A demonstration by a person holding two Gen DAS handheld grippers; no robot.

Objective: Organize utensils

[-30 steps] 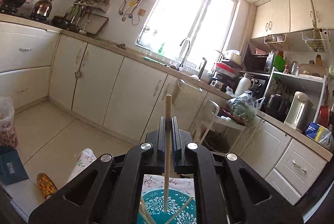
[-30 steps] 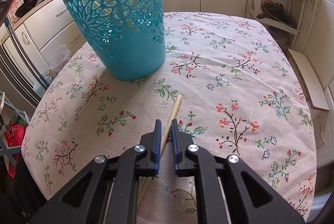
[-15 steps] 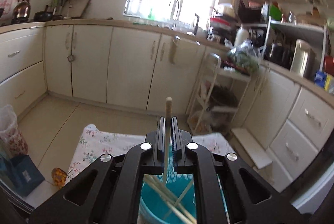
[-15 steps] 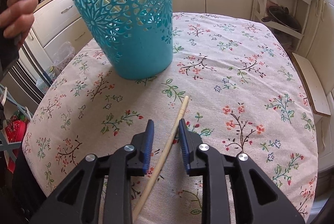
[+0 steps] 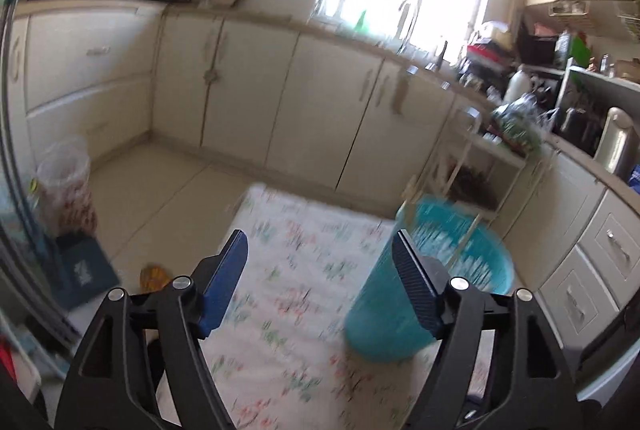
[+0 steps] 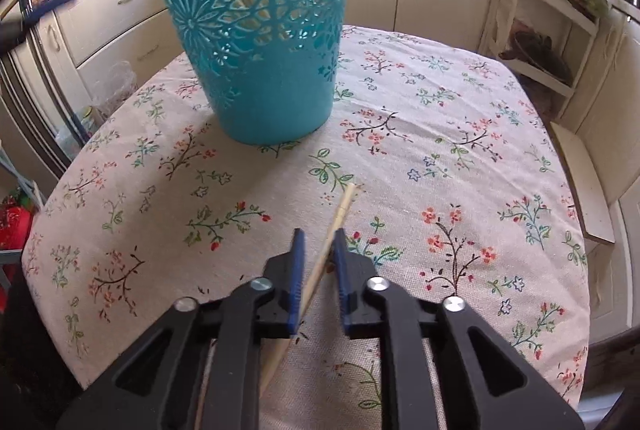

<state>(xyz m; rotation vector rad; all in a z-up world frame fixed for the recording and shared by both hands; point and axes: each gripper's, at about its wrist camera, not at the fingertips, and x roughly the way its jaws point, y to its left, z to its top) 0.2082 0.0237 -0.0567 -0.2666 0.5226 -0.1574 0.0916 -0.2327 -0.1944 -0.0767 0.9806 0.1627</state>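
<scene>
A teal cut-out plastic basket stands on the floral tablecloth and holds several wooden chopsticks; it also shows, blurred, in the left wrist view. My left gripper is wide open and empty, above the table to the basket's left. My right gripper is low over the cloth, its jaws a small way apart around a single wooden chopstick that lies on the cloth. The jaws do not press it.
The table edge curves close on the left and right. Cream kitchen cabinets line the room. A white shelf rack stands behind the table. A plastic bag and a blue box sit on the floor.
My left gripper has let its chopstick go into the basket, opened wide and swung left. My right gripper has moved nearer the basket, jaws narrowing around the lying chopstick.
</scene>
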